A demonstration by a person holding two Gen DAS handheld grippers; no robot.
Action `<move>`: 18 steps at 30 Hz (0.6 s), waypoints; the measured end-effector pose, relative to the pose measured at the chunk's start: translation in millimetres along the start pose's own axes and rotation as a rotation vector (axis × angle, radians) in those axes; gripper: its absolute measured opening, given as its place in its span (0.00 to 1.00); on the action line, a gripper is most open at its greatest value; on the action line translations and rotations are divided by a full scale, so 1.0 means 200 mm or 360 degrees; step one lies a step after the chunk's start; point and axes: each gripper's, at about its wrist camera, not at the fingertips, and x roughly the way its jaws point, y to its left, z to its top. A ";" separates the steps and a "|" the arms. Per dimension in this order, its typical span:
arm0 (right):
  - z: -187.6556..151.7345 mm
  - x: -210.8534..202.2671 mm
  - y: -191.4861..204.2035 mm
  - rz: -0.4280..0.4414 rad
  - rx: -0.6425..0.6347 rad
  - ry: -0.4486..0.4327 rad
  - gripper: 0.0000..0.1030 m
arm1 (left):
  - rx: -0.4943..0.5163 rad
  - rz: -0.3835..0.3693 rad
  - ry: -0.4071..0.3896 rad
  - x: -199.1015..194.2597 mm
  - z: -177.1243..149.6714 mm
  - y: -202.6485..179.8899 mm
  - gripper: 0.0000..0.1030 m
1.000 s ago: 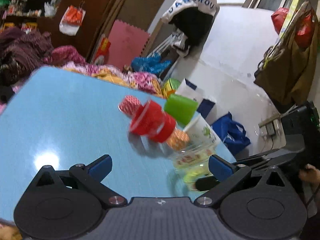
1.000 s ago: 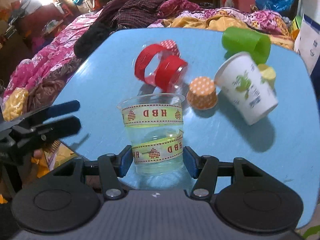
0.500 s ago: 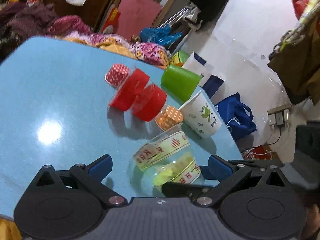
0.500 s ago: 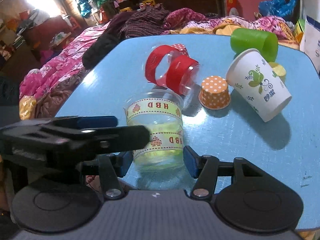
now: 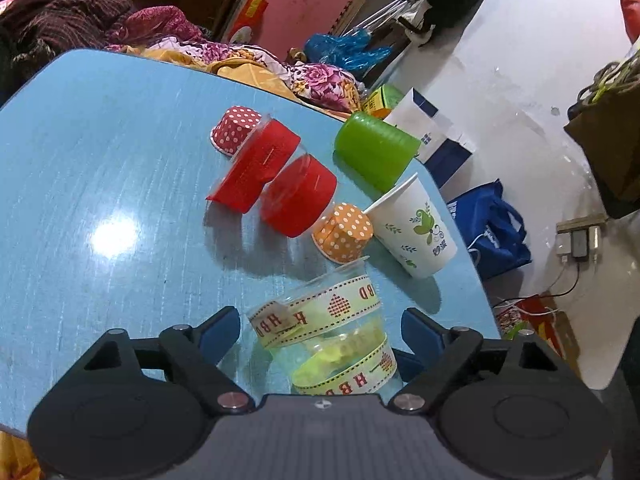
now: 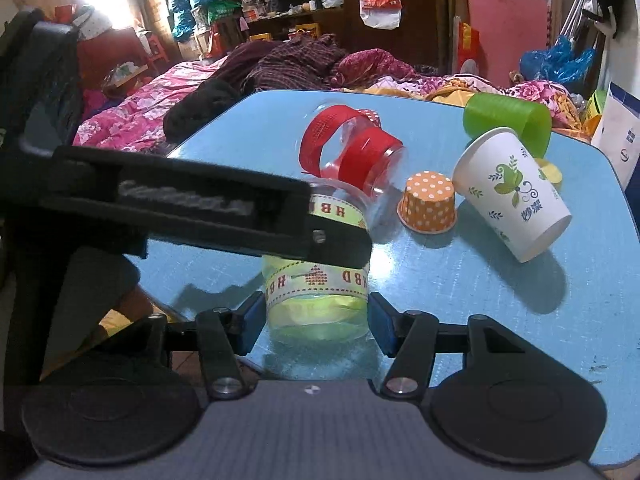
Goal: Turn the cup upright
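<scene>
A clear plastic cup with "HBD" ribbon bands (image 6: 316,292) stands mouth-up at the near edge of the blue table (image 6: 460,280). My right gripper (image 6: 316,320) is shut on its base. In the left wrist view the same cup (image 5: 320,340) sits between my left gripper's (image 5: 320,336) open fingers, which stand apart from its sides. The left gripper's black finger (image 6: 200,212) crosses in front of the cup's upper half in the right wrist view.
Behind the cup lie a clear cup with red bands on its side (image 6: 352,156), an upside-down orange dotted paper cup (image 6: 428,202), a tilted white leaf-print paper cup (image 6: 512,196), a green cup on its side (image 6: 508,120) and a red dotted cup (image 5: 236,130). A bed with clothes lies beyond the table.
My left gripper has swung in from the left and now straddles the HBD cup. The right gripper has kept hold of the cup, which stays standing at the table's near edge.
</scene>
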 end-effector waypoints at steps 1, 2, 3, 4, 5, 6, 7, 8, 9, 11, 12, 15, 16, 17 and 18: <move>0.00 0.00 0.01 -0.0006 -0.0002 0.0000 0.56 | 0.0005 0.0007 0.0006 0.01 0.01 -0.01 0.86; 0.00 0.01 0.02 -0.0014 -0.0010 0.0004 0.56 | 0.0017 0.0019 0.0012 0.01 0.02 -0.01 0.85; 0.01 0.01 0.02 -0.0021 -0.0014 0.0010 0.56 | 0.0020 0.0034 0.0020 0.01 0.03 -0.01 0.82; 0.01 0.02 0.03 -0.0026 -0.0009 0.0014 0.56 | 0.0027 0.0046 0.0035 0.02 0.03 -0.02 0.81; 0.01 0.02 0.03 -0.0031 -0.0006 0.0022 0.56 | 0.0043 0.0059 0.0041 0.02 0.03 -0.03 0.81; 0.01 0.03 0.03 -0.0035 -0.0008 0.0030 0.57 | 0.0058 0.0078 0.0049 0.02 0.04 -0.03 0.81; 0.01 0.03 0.04 -0.0033 -0.0003 0.0033 0.57 | 0.0069 0.0099 0.0058 0.03 0.04 -0.04 0.81; 0.02 0.03 0.04 -0.0030 0.0005 0.0036 0.57 | 0.0085 0.0121 0.0058 0.03 0.05 -0.05 0.81; 0.02 0.03 0.05 -0.0025 0.0001 0.0034 0.57 | 0.0109 0.0145 0.0058 0.03 0.05 -0.06 0.81; 0.02 0.03 0.06 -0.0007 0.0004 0.0030 0.58 | 0.0153 0.0195 0.0064 0.04 0.07 -0.08 0.79; 0.02 0.03 0.07 0.0002 0.0000 0.0034 0.58 | 0.0183 0.0222 0.0067 0.04 0.08 -0.09 0.77; 0.01 0.04 0.06 0.0034 -0.0004 0.0031 0.59 | 0.0252 0.0259 0.0086 0.05 0.09 -0.10 0.75; 0.01 0.04 0.05 0.0047 -0.0001 0.0030 0.59 | 0.0276 0.0262 0.0086 0.05 0.09 -0.10 0.75; 0.00 0.03 0.03 0.0068 0.0009 0.0031 0.59 | 0.0297 0.0263 0.0083 0.05 0.09 -0.10 0.75; -0.01 0.03 0.01 0.0096 0.0022 0.0031 0.60 | 0.0323 0.0270 0.0078 0.04 0.09 -0.11 0.75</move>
